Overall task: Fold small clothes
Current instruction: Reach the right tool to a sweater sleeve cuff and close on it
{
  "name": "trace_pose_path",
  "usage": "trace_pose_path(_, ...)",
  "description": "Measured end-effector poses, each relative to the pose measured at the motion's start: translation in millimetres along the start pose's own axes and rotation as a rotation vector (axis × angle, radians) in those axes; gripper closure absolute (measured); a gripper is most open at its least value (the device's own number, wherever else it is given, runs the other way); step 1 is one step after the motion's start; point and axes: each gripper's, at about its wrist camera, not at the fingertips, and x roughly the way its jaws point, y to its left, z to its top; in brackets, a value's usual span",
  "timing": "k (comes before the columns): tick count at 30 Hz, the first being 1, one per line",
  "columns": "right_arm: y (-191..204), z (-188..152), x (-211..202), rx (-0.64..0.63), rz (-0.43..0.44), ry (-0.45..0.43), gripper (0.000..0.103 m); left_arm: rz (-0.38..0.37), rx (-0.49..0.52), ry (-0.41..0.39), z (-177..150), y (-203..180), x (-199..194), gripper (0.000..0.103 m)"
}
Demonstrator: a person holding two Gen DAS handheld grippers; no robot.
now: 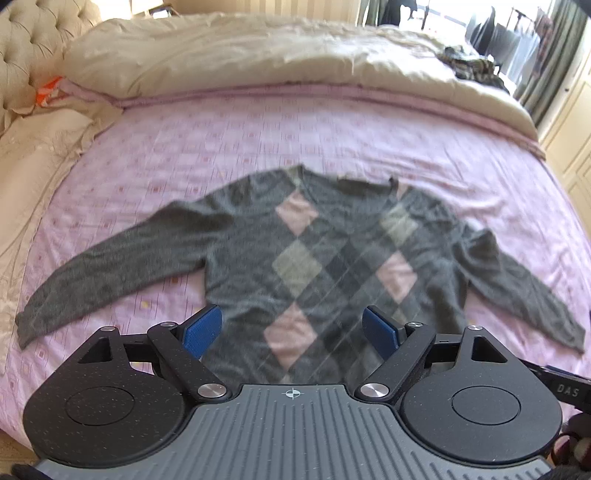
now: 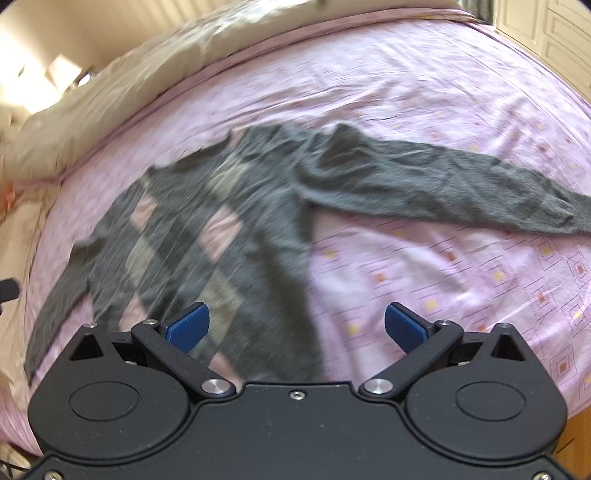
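Observation:
A small grey sweater [image 1: 325, 254] with pink and pale grey diamonds lies flat, front up, on the pink bed sheet [image 1: 221, 140], both sleeves spread outward. My left gripper [image 1: 291, 332] hovers open above the sweater's lower hem, nothing between its blue pads. In the right wrist view the same sweater [image 2: 229, 229] appears blurred, its right sleeve [image 2: 443, 184] stretching to the right. My right gripper [image 2: 295, 326] is open above the sweater's right side edge and hem, holding nothing.
A cream duvet [image 1: 258, 55] is bunched along the far side of the bed, with dark clothes [image 1: 469, 66] piled on its right end. A tufted headboard [image 1: 26, 44] and pillows stand at the left. White cupboards [image 2: 546, 33] lie beyond the bed's right side.

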Motion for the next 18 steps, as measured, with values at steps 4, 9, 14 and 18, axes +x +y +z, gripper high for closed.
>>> trace_pose_path(4,-62.2,18.5,11.8,0.110,-0.085,0.005,0.002,0.030,0.001,-0.076,7.1,-15.8,-4.0,0.020)
trace_pose_path(9,-141.2,39.0,19.0,0.232,-0.193,-0.056,0.002,0.070,0.052,-0.104,13.0,-39.1,3.1,0.020)
trace_pose_path(14,-213.7,55.6,20.5,0.353,-0.281,-0.106,0.010,0.069,0.046,-0.044,13.6,-56.0,19.9,0.020)
trace_pose_path(18,-255.5,62.3,22.9,0.417,-0.342,-0.119,0.016,0.116,0.057,-0.008,14.5,-68.2,31.8,0.020)
